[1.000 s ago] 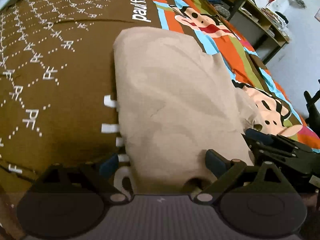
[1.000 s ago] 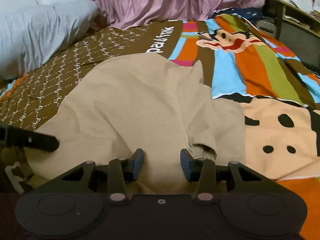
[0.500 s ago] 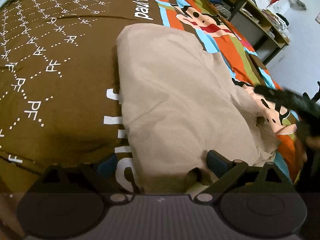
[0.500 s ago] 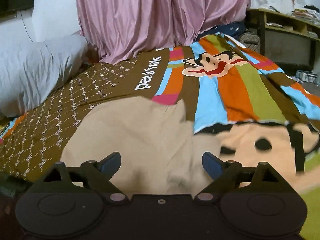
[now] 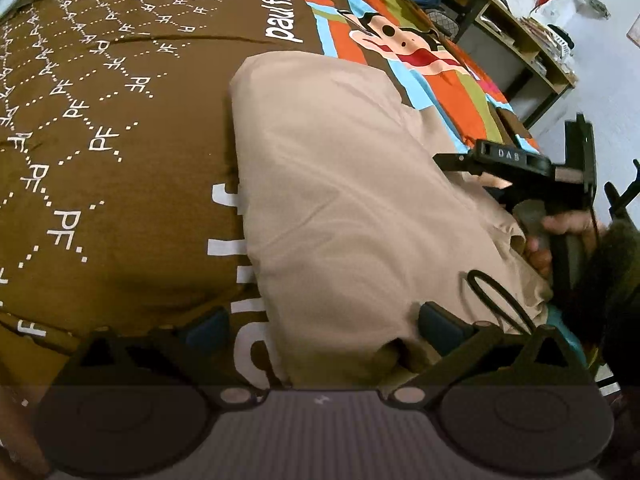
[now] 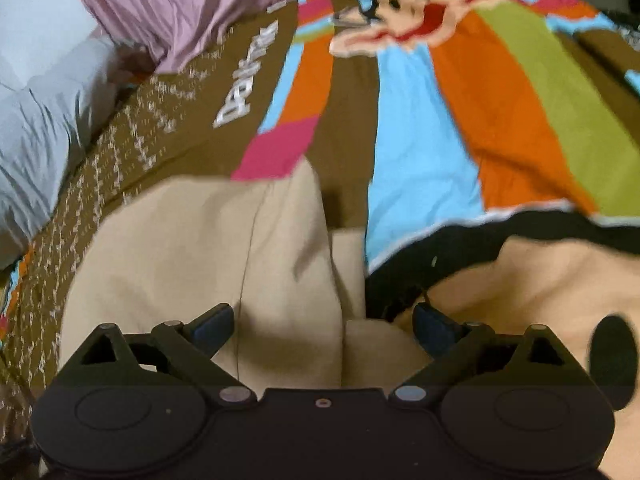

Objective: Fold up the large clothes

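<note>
Though it has been doubled over into a rough oblong, the beige garment (image 5: 352, 200) lies slack and rumpled on the brown-and-striped cartoon bedspread (image 5: 120, 128), and from the left wrist view I'd judge it light, soft and limp, a cloth that will sag and slide the moment one edge is lifted alone. The left gripper (image 5: 320, 326) hovers low over the near hem with its jaws spread wide, having eased open a little further just now; fabric lies between the pads, but they do not press on it. Off to the right, the right gripper (image 5: 516, 168) shows side-on, carried in a hand (image 5: 560, 236) near the garment's bunched right edge. From the right wrist view, which is smeared with blur, the garment (image 6: 192, 248) fills the lower left, a vertical fold or seam running down it, and a narrow flap lies just beside the bedspread's (image 6: 420, 168) blue stripe. The right gripper (image 6: 324, 322) has its jaws flung apart, freshly opened, nothing pinched between them though cloth lies below. A grey pillow (image 6: 44, 128) and pink curtain (image 6: 192, 4) sit well beyond. I'd take hold at the two near corners, pinching through all layers, since a single layer would likely peel away and undo the fold.
</note>
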Demonstrator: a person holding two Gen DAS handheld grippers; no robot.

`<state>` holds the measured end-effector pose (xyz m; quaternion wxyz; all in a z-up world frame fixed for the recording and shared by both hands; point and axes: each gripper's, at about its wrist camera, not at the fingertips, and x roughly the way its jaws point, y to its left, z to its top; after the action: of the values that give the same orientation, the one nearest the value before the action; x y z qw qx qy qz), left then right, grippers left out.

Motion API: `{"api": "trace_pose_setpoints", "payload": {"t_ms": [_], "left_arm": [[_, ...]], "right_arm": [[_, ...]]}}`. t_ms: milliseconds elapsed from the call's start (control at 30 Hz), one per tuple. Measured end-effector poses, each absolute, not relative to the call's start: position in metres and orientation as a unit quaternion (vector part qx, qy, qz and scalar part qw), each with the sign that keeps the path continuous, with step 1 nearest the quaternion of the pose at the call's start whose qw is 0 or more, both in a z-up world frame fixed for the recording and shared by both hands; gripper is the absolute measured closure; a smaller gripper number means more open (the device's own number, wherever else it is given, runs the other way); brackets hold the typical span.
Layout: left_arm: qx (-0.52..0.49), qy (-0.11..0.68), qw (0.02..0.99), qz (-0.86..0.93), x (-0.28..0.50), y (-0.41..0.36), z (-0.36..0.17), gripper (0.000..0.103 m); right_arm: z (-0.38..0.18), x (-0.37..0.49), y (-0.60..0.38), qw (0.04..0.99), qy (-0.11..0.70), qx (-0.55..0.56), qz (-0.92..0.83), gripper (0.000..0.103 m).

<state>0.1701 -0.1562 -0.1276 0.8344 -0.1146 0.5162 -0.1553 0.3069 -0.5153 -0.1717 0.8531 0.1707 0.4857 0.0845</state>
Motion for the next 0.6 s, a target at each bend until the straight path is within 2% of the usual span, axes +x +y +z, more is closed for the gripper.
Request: {"api": "trace_pose_setpoints", "payload": {"t_ms": [300, 467, 600], "left_arm": [[-0.127, 0.515, 0.833, -0.160, 0.171, -0.153, -0.131, 0.000], [-0.143, 0.510, 0.828, -0.186, 0.178, -0.145, -0.127, 0.001], [-0.207, 0.461, 0.836, -0.214, 0.186, -0.122, -0.117, 0.001]], "right_arm": [[-0.179, 0.296, -0.518, 0.867, 0.454, 0.180, 0.099, 0.001], [-0.179, 0.292, -0.516, 0.875, 0.441, 0.173, 0.097, 0.007], [-0.180, 0.293, -0.517, 0.875, 0.439, 0.176, 0.102, 0.013]]}}
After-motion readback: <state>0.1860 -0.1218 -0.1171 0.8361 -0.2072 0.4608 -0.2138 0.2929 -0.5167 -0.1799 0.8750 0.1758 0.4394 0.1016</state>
